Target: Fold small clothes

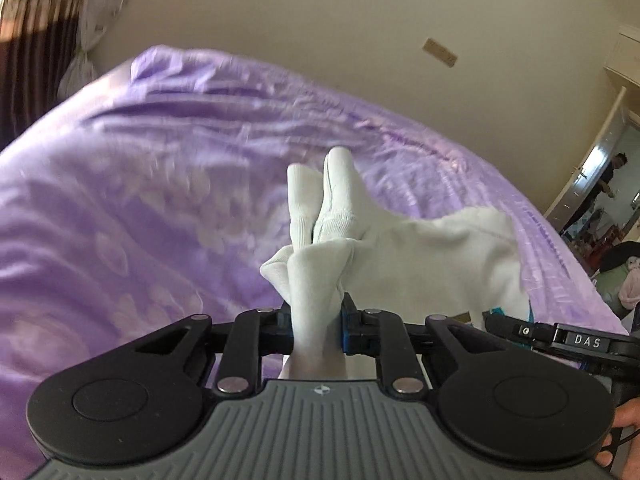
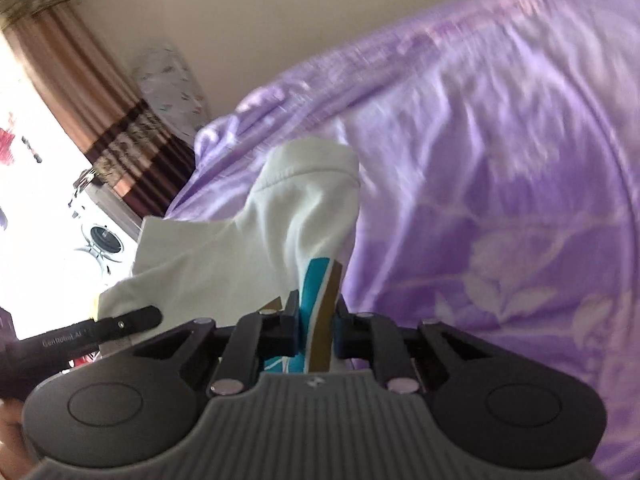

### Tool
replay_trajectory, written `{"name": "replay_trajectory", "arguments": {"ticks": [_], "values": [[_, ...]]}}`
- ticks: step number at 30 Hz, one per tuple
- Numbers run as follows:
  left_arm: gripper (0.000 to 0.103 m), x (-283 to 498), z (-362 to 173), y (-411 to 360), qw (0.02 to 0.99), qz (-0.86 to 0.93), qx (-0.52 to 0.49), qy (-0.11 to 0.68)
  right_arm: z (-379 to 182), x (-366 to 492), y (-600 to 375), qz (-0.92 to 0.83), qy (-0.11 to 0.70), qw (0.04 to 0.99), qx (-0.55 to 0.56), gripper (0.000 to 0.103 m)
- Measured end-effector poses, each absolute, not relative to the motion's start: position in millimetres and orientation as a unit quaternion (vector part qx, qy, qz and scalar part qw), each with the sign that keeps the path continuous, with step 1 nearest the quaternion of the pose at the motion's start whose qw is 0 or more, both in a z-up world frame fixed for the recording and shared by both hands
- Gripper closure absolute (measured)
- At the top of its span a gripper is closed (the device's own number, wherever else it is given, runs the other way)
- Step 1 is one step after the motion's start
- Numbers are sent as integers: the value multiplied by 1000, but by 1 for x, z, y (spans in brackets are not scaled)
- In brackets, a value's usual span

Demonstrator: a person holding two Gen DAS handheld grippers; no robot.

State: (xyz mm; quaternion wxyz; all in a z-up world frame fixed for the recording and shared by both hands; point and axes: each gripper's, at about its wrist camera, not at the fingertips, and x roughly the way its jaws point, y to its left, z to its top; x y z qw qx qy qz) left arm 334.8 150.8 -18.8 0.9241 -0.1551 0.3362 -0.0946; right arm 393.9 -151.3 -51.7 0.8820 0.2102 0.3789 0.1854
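Note:
White socks (image 1: 400,256) are held up above a purple bed cover (image 1: 140,200). My left gripper (image 1: 316,324) is shut on the bunched toe ends, which stick up past the fingers. My right gripper (image 2: 316,332) is shut on the socks' cuff end, which has teal and brown stripes (image 2: 320,296). The white fabric (image 2: 240,248) stretches between the two grippers. The right gripper's tip shows at the right edge of the left wrist view (image 1: 520,330). The left gripper's tip shows at the left of the right wrist view (image 2: 132,322).
The purple bed cover (image 2: 500,200) fills most of both views. Brown striped curtains (image 2: 100,120) and a bright window lie on the left side. A patterned pillow (image 2: 172,80) leans on the beige wall. A doorway with a person (image 1: 612,176) is at the far right.

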Motion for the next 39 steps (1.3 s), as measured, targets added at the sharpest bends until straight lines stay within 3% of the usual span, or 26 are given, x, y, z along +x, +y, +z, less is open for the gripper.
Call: {"name": "replay_trajectory", "arguments": {"ticks": [10,16,26,39], "values": [[82,230,80,149,955,-86,-101,265,46,297,-139,232,302,901,206,93],[82,190,102,160,959,-66,-77,266,72,246,-119,266,285,898,204,93],[82,209,41,210,934,-58,-122,331,31,246,-77,272,349,877,190,93],[82,291,-63,257,889,-47,-154,428,-59,338,-39,238,436,851,167,93]]}}
